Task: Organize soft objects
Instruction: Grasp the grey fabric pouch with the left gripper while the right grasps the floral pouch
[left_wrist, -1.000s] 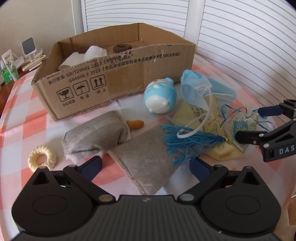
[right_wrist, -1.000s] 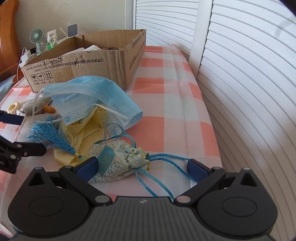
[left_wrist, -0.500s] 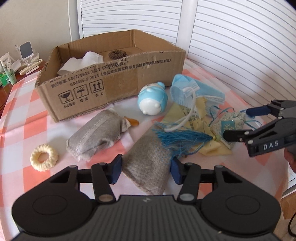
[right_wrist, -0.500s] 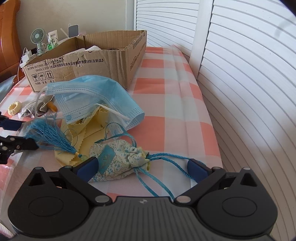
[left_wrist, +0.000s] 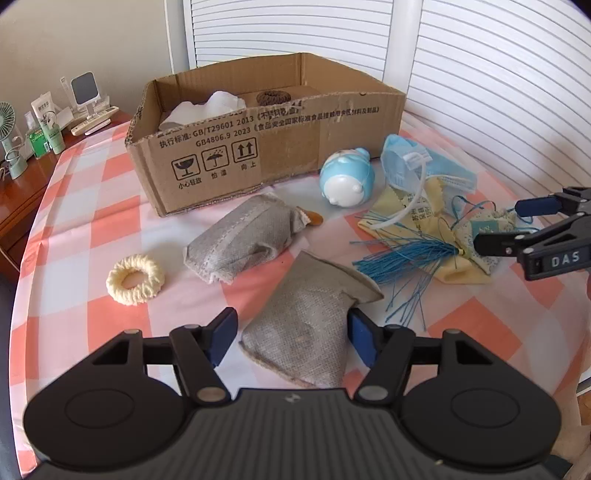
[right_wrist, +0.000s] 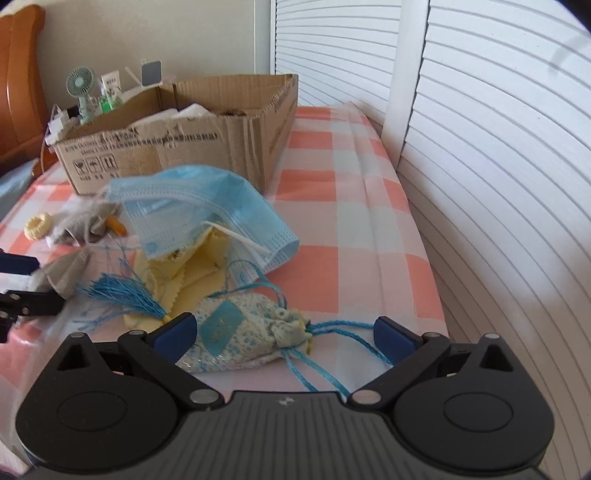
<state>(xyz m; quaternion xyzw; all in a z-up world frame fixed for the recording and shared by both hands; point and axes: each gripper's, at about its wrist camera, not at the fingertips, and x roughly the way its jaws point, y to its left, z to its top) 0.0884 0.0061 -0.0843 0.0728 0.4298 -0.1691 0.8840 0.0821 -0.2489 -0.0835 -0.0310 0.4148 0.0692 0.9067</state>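
Observation:
My left gripper (left_wrist: 291, 338) straddles a grey fabric pouch (left_wrist: 303, 325) lying on the checked cloth. Its jaws are opening, and the left pad stands clear of the pouch. A second grey pouch (left_wrist: 243, 240), a cream scrunchie (left_wrist: 135, 278) and a blue-white plush toy (left_wrist: 347, 177) lie farther on. My right gripper (right_wrist: 282, 334) is open over a floral drawstring pouch (right_wrist: 240, 336), whose blue cords run between the fingers. Beside it lie a blue tassel (right_wrist: 125, 291), a yellow cloth (right_wrist: 195, 266) and a blue face mask (right_wrist: 207, 206).
An open cardboard box (left_wrist: 258, 147) stands at the back with a white cloth (left_wrist: 207, 107) and a brown scrunchie (left_wrist: 275, 96) inside. White shutters (right_wrist: 498, 166) close off the right side. A wooden side table (left_wrist: 22, 184) with bottles and a small fan stands at the left.
The left gripper's jaws narrowed around the grey pouch, then widened again. The left gripper drew back, and the pouch shifted and turned with it. The right gripper stayed still.

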